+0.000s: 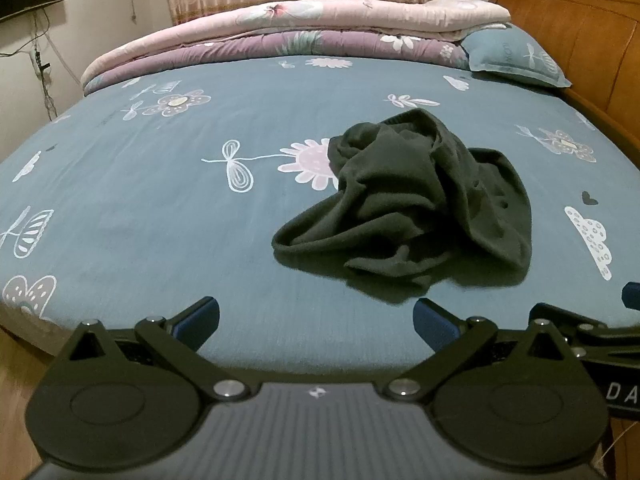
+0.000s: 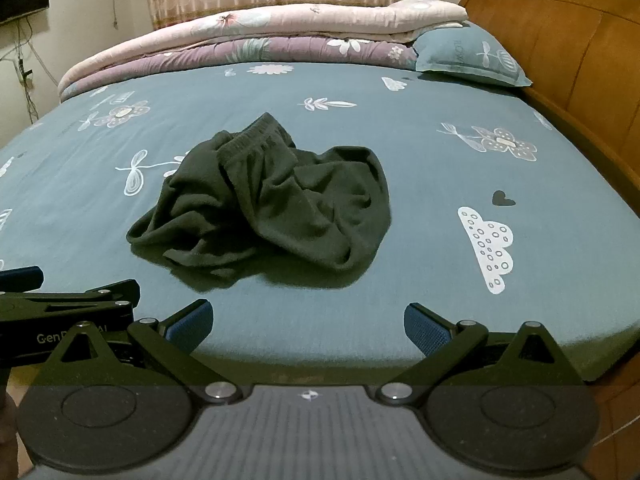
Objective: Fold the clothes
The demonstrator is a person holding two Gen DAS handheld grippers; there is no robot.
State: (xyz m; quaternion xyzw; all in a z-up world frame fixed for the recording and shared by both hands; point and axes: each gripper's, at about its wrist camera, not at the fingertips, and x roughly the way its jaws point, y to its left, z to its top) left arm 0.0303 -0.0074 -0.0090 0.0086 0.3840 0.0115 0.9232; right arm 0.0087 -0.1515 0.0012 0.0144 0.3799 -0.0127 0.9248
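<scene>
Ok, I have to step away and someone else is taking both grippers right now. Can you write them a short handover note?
Left gripper: open, empty, hovering at the near edge of the bed.
Right gripper: open, empty, beside the left one.
Dark green garment: crumpled in a heap mid-bed, elastic waistband on the far side; neither gripper touches it.
Done: nothing folded yet.
Left: spread the garment flat, then fold it.

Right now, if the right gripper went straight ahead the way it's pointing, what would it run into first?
Most likely the crumpled dark green shorts. The right gripper is open at the near edge of the bed, with only bare blue floral bedsheet before the heap. Depth is unclear, so it might brush the sheet first if angled downward.
</scene>
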